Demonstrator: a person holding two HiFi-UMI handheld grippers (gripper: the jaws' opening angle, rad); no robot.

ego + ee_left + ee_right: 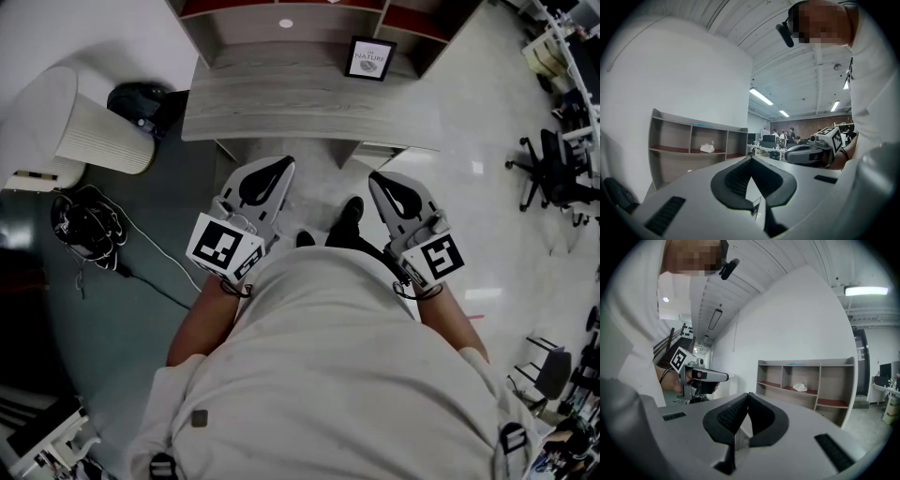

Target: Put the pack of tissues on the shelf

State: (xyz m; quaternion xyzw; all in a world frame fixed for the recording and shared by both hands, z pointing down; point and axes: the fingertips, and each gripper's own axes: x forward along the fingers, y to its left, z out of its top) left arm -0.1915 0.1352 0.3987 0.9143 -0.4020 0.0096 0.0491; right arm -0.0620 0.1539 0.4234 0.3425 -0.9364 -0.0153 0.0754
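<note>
The white pack of tissues [707,148] lies in the middle compartment of the grey shelf [675,140]; the right gripper view shows the pack [800,387] there too, on the shelf [820,380]. In the head view the shelf's top board [300,103] hides it. My left gripper [284,164] and right gripper [375,176] are held close to my body, well short of the shelf and pointing toward it. Both are shut with nothing between their jaws, as the left gripper [751,158] and right gripper [748,394] show in their own views.
A framed picture [369,58] stands on the shelf's top board. A white ribbed cylinder [89,127] and a tangle of black cables [89,225] lie on the floor at the left. Office chairs [553,169] stand at the right. People [785,136] stand far off by desks.
</note>
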